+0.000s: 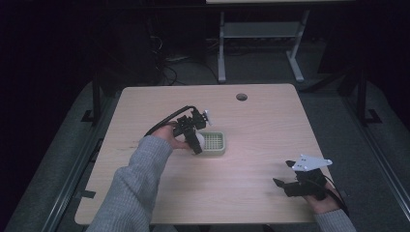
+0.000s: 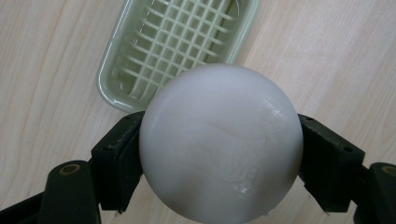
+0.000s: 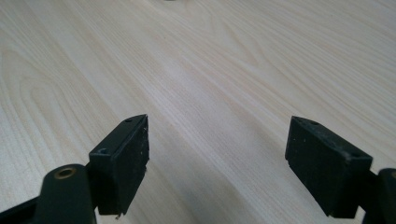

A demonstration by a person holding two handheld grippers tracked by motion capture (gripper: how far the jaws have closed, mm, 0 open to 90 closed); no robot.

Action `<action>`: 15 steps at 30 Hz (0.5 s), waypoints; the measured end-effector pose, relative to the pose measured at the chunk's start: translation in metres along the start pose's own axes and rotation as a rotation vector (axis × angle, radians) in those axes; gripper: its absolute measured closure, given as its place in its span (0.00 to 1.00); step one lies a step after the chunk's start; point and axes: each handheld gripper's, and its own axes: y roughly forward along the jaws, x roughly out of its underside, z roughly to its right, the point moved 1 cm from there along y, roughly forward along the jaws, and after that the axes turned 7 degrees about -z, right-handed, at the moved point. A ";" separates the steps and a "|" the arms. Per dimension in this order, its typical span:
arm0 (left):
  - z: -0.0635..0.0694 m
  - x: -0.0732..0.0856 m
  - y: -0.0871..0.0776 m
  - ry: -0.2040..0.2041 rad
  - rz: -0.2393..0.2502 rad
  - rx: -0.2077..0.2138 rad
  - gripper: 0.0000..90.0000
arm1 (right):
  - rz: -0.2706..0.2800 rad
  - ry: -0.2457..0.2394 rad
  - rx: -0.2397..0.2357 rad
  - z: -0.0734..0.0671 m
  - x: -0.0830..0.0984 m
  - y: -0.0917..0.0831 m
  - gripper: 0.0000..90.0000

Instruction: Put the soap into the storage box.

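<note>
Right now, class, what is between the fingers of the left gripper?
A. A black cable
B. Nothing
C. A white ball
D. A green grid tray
C: in the left gripper view the left gripper has its fingers pressed against both sides of the white ball, while the green tray lies on the table beyond it.

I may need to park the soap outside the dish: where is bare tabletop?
Bare wood lies between the green soap dish and the right gripper, and beyond the dish up to the cable hole. It is crowded only at the dish, where the left gripper holds the white soap.
</note>
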 end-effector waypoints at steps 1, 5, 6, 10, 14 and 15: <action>0.000 -0.001 0.001 0.000 0.000 -0.003 0.26 | 0.000 0.000 -0.001 0.000 0.000 0.000 0.23; -0.002 -0.006 0.005 0.003 -0.013 0.000 0.26 | -0.004 -0.005 -0.003 0.000 0.000 0.001 0.23; -0.002 -0.008 0.005 0.006 -0.021 0.001 0.26 | -0.004 -0.003 -0.004 0.000 0.000 0.001 0.23; -0.004 -0.014 0.005 0.012 -0.026 -0.005 0.26 | 0.000 -0.006 -0.002 0.001 0.000 0.001 0.23; -0.006 -0.020 0.004 0.018 -0.019 -0.006 0.26 | 0.002 -0.006 -0.001 0.000 0.000 0.001 0.23; -0.006 -0.020 0.004 0.018 -0.020 -0.004 0.26 | 0.001 -0.004 -0.005 0.001 0.000 0.001 0.23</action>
